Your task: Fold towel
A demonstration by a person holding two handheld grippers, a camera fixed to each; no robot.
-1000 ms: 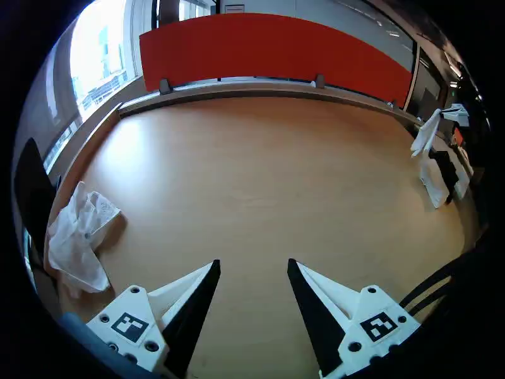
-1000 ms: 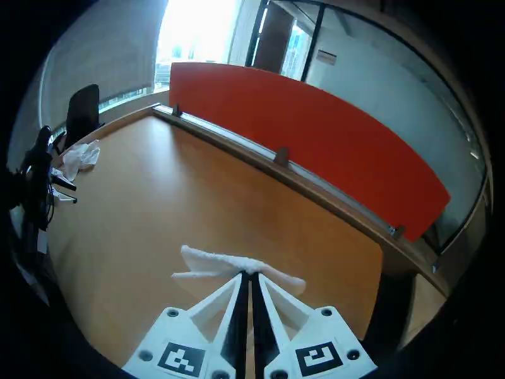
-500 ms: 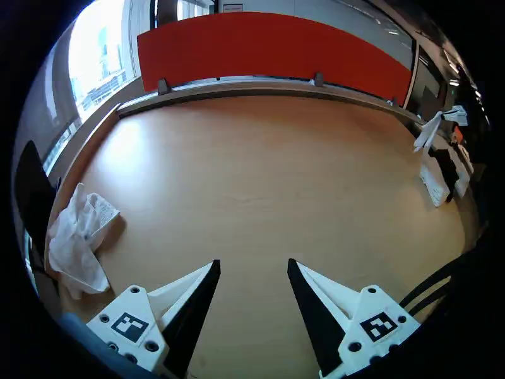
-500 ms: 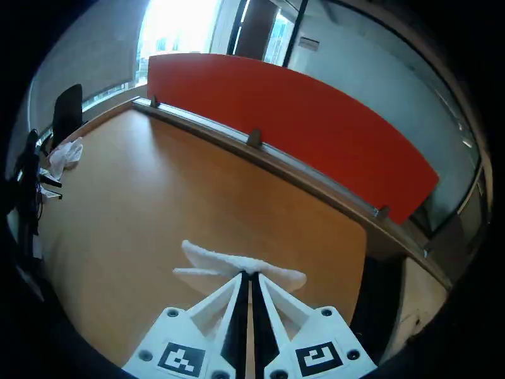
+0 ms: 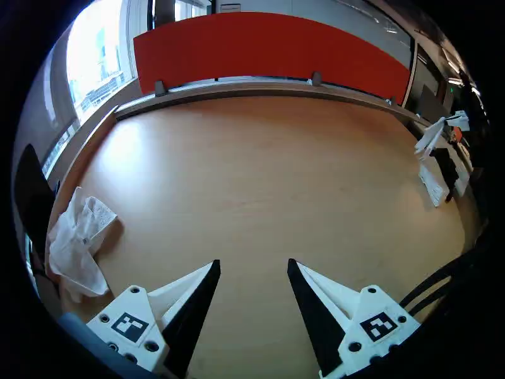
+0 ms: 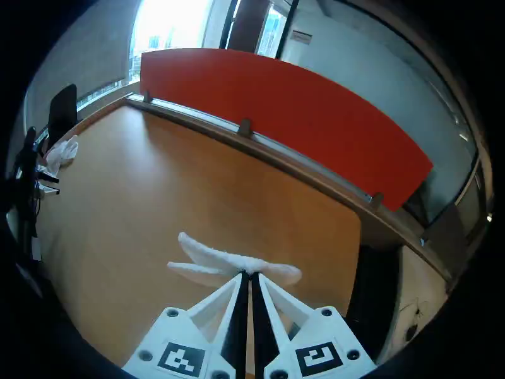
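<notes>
Light wooden desk (image 5: 265,177), red divider panel (image 5: 271,50) up top; right tool (image 6: 250,275) pinched tight on a fluffy white towel (image 6: 211,257), left tool (image 5: 252,262) wide open, empty.

The wooden worktop (image 5: 271,170) is orange-brown; the long curved divider panel (image 6: 284,107), bright red; the crumpled fabric towel (image 6: 211,258), white. The left tongs (image 5: 252,263) and right tongs (image 6: 248,276) are white with black inner faces and black-and-white square markers.
</notes>
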